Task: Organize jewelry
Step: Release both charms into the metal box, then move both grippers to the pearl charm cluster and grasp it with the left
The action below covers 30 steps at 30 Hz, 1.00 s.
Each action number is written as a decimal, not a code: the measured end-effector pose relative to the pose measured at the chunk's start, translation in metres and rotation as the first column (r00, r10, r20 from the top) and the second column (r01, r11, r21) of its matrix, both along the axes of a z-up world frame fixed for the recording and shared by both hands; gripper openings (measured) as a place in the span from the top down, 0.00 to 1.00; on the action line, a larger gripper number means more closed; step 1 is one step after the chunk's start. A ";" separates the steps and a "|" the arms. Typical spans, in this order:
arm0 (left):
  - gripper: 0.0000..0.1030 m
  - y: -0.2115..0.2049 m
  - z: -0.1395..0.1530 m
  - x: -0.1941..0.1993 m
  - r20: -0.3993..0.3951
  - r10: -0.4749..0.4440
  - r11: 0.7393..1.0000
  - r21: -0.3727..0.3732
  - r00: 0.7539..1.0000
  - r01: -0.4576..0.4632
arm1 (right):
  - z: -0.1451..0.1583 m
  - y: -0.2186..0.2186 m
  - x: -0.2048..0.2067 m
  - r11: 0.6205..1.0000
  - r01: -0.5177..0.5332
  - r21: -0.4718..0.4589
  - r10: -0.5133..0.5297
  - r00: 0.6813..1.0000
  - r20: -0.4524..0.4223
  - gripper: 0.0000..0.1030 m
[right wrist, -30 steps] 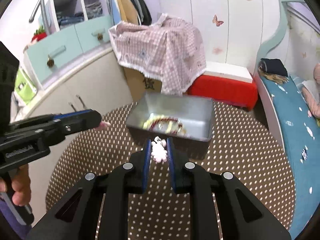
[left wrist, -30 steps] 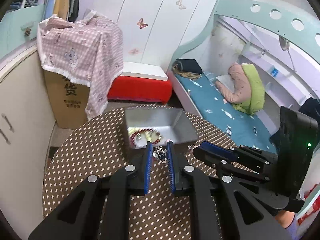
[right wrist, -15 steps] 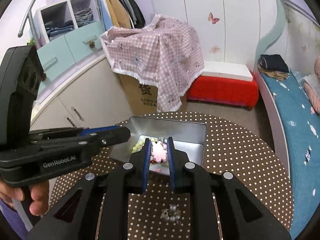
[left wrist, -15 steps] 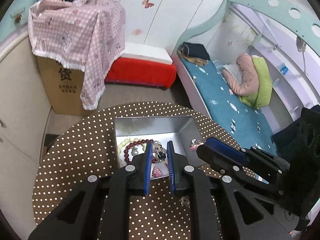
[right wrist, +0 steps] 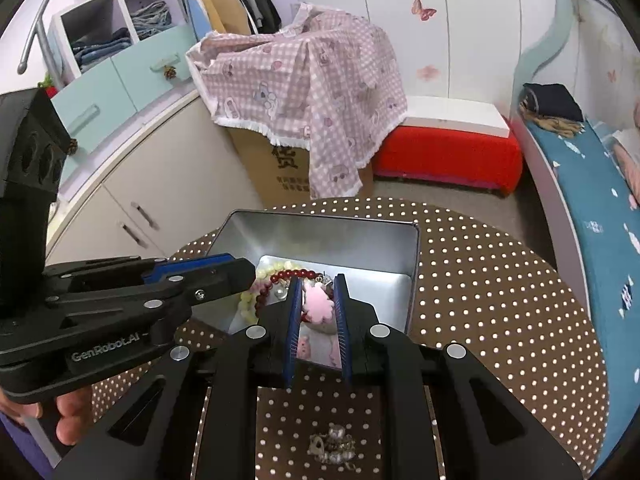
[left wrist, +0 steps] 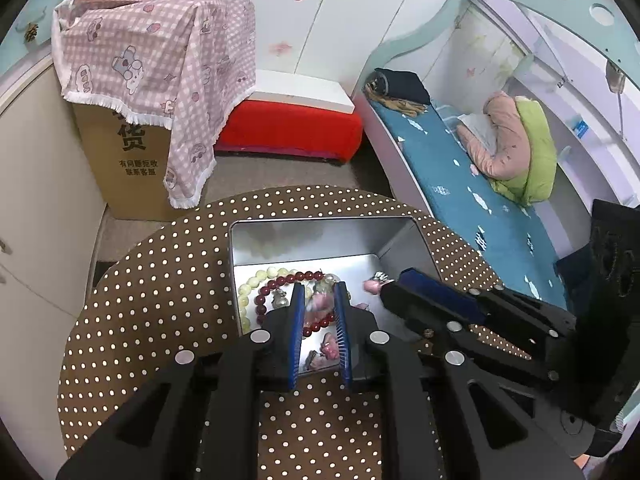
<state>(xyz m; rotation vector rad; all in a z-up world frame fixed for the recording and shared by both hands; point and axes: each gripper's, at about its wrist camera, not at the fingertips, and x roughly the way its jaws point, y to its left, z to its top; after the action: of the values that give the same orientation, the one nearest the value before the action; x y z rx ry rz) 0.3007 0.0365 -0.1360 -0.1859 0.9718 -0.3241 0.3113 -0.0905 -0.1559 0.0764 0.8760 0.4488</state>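
An open silver tin (left wrist: 404,236) (right wrist: 328,232) stands on the round polka-dot table. In it lie a dark red bead bracelet (left wrist: 288,280) (right wrist: 280,278), a pale bead bracelet (left wrist: 252,282) and small pink pieces. My left gripper (left wrist: 319,292) is over the tin with its jaws slightly apart and nothing clearly held between them. My right gripper (right wrist: 316,290) is shut on a pink bear-shaped charm (right wrist: 317,305) just above the tin; it shows in the left wrist view (left wrist: 374,286).
A small silver jewelry piece (right wrist: 332,446) lies on the table (right wrist: 500,320) near my right gripper's base. Behind the table are a cardboard box under a pink checked cloth (left wrist: 160,64), a red bench (left wrist: 288,128), cabinets at left and a bed (left wrist: 460,176) at right.
Both grippers moved forward and down over the tin. The small silver piece the left gripper held is no longer between its fingers. The right gripper still holds the pink charm.
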 end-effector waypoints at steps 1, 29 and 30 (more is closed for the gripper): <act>0.83 -0.001 0.001 0.000 0.002 -0.001 1.000 0.004 1.000 0.001 | -0.001 0.000 0.001 1.000 0.000 0.000 0.000 1.000 0.000 0.84; 0.44 0.015 0.044 -0.049 0.148 0.099 0.995 -0.004 0.984 -0.099 | 0.039 -0.030 -0.039 0.998 0.046 0.045 -0.049 0.996 0.077 0.69; 0.43 0.014 0.046 -0.053 0.158 0.099 0.995 0.004 0.982 -0.101 | 0.040 -0.033 -0.045 0.998 0.051 0.040 -0.054 0.995 0.084 0.69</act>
<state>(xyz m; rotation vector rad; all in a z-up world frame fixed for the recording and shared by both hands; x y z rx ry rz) 0.2478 0.0507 -0.0902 -0.1946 0.8051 -0.2366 0.2661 -0.1233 -0.1157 0.1143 0.7800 0.4166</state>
